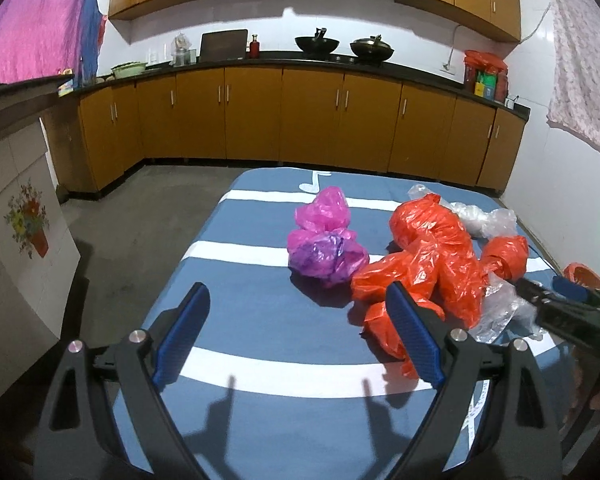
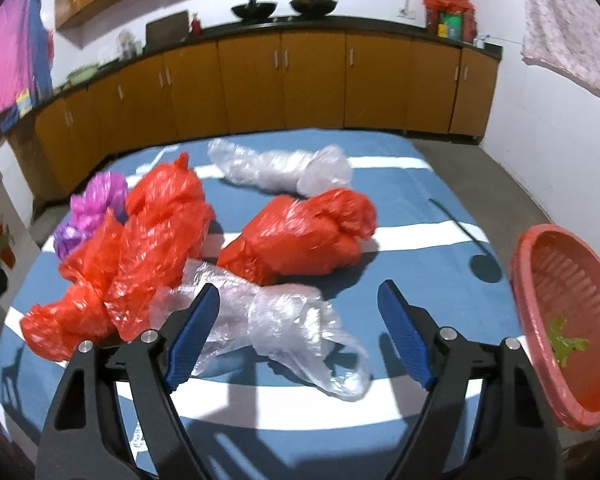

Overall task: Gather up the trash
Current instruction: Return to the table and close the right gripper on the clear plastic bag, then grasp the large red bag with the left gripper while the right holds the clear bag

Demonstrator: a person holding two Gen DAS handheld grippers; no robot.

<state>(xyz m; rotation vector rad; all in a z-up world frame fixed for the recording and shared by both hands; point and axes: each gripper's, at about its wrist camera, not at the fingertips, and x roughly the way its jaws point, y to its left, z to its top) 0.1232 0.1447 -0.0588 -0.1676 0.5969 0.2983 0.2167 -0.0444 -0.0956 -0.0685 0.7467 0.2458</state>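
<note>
Crumpled plastic bags lie in a loose heap on a table covered with a blue cloth [image 2: 440, 200] crossed by white stripes. There are five bags. A large, shiny, crinkled orange-red plastic bag [image 2: 140, 240] sprawls at the left of the heap, and a smaller bunched orange-red plastic bag [image 2: 304, 232] sits just right of it. A thin, clear, wrinkled plastic bag [image 2: 284, 320] lies nearest, touching the large orange one. A second clear plastic bag, rolled long [image 2: 280, 168], lies at the far side. A pink and purple plastic bag, balled up [image 1: 324, 236], rests at the far left.

The right gripper [image 2: 298, 332], black with ribbed blue pads, has its jaws spread apart around the near clear bag; the pads do not press on it. The left gripper [image 1: 298, 332] is also spread wide with nothing between its jaws, its right pad in front of the large orange bag.

One round, slatted, orange-red plastic basket [image 2: 564, 304] sits at the table's right edge, holding a small green leaf scrap [image 2: 566, 340]. Beyond stand orange-brown kitchen cabinets [image 1: 312, 116].
</note>
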